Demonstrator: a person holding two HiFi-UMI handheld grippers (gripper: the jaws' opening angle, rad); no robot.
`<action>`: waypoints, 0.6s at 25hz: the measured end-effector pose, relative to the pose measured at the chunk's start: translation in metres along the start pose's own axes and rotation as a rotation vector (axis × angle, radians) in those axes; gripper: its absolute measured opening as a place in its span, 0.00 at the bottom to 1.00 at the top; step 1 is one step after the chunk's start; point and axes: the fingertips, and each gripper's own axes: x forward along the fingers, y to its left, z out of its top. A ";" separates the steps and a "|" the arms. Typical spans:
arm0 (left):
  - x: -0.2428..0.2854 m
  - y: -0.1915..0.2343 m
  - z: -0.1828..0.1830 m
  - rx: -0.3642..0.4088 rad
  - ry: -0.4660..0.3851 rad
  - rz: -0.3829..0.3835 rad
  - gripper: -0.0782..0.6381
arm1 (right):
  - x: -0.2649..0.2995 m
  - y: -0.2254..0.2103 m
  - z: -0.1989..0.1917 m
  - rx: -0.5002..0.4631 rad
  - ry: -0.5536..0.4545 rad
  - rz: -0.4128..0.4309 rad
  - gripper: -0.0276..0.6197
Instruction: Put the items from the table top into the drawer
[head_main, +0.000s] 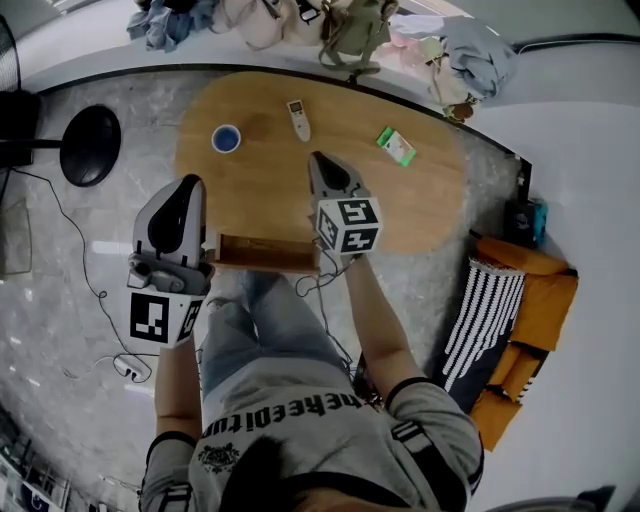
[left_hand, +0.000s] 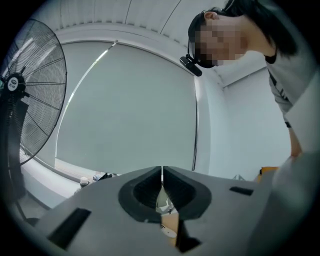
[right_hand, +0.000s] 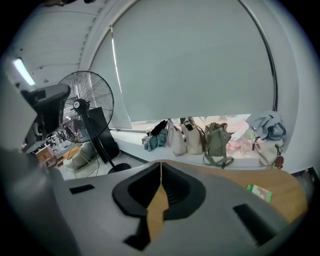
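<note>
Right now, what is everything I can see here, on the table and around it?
table: one, wooden, oval, mid-floor
drawer: one, wooden, open at the table's near edge
round container: one, blue, table's left part
remote: one, white, table's far middle
packet: one, green, table's right part
fan: one, black, on the floor left of the table
bags: several, beige and olive, on the ledge beyond the table
cushions: orange, on the floor at right
left gripper: grey, shut, empty, left of the drawer
right gripper: grey, shut, empty, over the table
</note>
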 end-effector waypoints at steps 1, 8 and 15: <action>0.001 0.000 -0.005 -0.002 0.002 0.000 0.13 | 0.007 -0.003 -0.008 -0.002 0.018 0.003 0.06; 0.008 0.007 -0.043 -0.017 0.028 0.004 0.13 | 0.058 -0.026 -0.057 -0.020 0.123 0.013 0.11; 0.012 0.019 -0.086 -0.020 0.065 0.011 0.13 | 0.112 -0.053 -0.095 -0.028 0.194 0.011 0.18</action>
